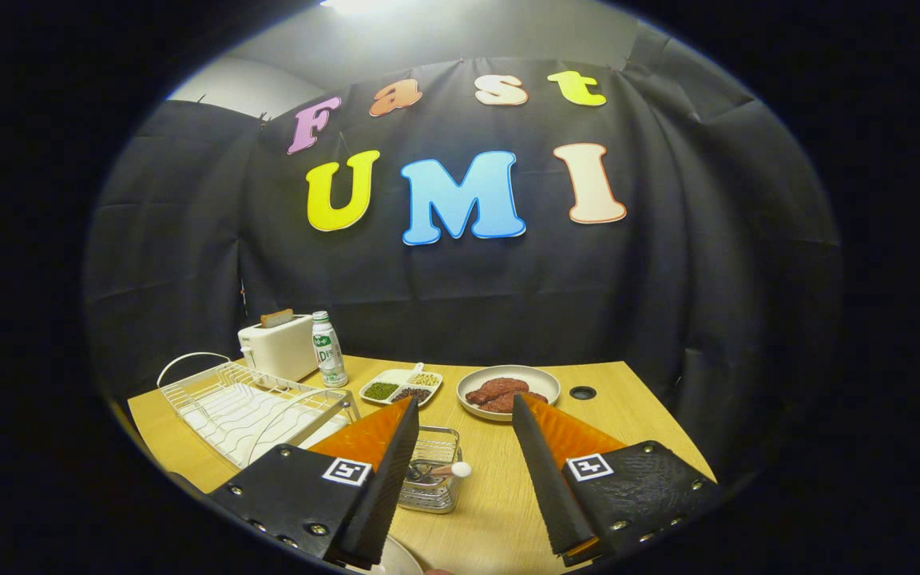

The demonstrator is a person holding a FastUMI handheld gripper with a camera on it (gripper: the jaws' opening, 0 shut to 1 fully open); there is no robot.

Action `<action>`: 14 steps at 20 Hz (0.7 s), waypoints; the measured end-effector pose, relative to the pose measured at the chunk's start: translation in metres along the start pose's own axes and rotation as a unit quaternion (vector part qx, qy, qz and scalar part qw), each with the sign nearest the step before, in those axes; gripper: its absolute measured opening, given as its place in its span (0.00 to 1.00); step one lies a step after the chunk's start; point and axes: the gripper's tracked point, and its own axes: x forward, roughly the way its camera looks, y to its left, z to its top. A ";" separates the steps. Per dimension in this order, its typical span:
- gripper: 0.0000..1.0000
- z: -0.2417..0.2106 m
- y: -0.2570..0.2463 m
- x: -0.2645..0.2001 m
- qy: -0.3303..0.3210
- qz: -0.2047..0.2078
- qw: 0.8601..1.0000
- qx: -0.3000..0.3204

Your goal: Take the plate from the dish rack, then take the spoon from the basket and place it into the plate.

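My gripper [465, 403] is open above the wooden table, with nothing between its fingers. Below the gap, close to the left finger, stands a small wire basket [438, 441]. A spoon [450, 470] lies in it, and its pale rounded end sticks out over the basket's right side. The rim of a pale plate [401, 558] peeks out on the table under the left finger; the rest of it is hidden. The white wire dish rack [228, 403] stands to the left, beyond the left finger, and I see no plate in it.
Behind the rack are a white toaster [278, 345] and a small bottle [328, 350]. A divided tray of grains [400, 386] and a plate of red meat [508, 391] lie beyond the fingertips. A round cable hole [582, 392] marks the table's right side.
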 end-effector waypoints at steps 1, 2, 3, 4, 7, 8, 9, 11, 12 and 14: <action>0.74 -0.003 -0.001 0.006 -0.001 -0.002 1.000 0.007; 0.74 -0.007 -0.001 0.013 0.000 -0.005 1.000 0.013; 0.74 -0.013 -0.003 0.019 0.002 -0.008 1.000 0.017; 0.74 -0.018 -0.005 0.025 0.004 -0.012 1.000 0.016; 0.74 -0.030 -0.003 0.041 0.013 -0.012 1.000 0.024; 0.72 -0.038 -0.001 0.047 0.022 -0.010 0.999 0.023; 0.68 -0.044 -0.002 0.049 0.032 -0.015 0.999 0.013; 0.41 -0.042 0.008 0.053 0.030 -0.004 1.000 0.003; 0.24 -0.038 0.015 0.051 0.029 0.002 1.000 0.007; 0.15 -0.029 0.013 0.047 0.027 -0.013 1.000 -0.008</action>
